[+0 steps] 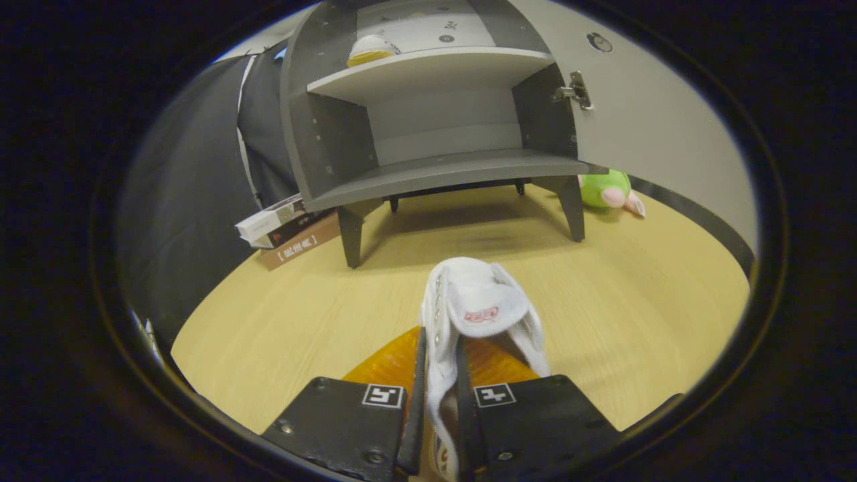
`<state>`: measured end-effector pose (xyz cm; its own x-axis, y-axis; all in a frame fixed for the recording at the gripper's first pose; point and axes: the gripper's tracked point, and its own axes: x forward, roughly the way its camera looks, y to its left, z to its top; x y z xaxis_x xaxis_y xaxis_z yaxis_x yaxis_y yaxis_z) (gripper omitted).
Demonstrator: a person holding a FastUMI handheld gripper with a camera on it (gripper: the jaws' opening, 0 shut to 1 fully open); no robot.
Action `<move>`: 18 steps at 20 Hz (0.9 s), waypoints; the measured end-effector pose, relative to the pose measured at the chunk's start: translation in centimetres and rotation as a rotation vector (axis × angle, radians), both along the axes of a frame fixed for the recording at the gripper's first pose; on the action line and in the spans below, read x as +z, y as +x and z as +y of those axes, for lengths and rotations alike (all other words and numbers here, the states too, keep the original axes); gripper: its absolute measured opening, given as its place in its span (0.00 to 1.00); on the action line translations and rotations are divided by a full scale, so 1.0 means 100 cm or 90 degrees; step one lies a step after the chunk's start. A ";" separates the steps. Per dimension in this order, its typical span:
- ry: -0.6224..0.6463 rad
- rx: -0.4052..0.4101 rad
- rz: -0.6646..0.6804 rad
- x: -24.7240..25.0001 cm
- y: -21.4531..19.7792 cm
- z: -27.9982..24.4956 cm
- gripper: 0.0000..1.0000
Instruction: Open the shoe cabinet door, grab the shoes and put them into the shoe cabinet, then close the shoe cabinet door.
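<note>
Gripper (438,375) fingers nearly together, pinching the shoe (477,308)

We are looking at a staged home corner — a grey shoe cabinet (428,134) standing open on a pale wood floor (629,294), books (288,231) and a plush toy (606,189) lying beside it.

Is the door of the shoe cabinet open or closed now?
Open. The door is swung aside to the right, its hinge exposed, and both shelves are visible. The claw is shut on a white shoe.
</note>
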<state>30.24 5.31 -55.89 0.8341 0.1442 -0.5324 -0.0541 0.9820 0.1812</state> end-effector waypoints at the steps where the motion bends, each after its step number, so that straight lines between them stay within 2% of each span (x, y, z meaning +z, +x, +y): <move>1: 0.011 0.010 -0.002 0.000 -0.003 0.002 0.22; 3: 0.020 0.006 -0.018 0.006 -0.004 -0.003 0.13; 5: 0.020 0.001 -0.032 0.010 -0.009 -0.008 0.10; 13: 0.010 0.011 -0.028 0.034 -0.054 -0.015 0.10; 18: -0.006 0.029 -0.081 0.090 -0.074 -0.019 0.10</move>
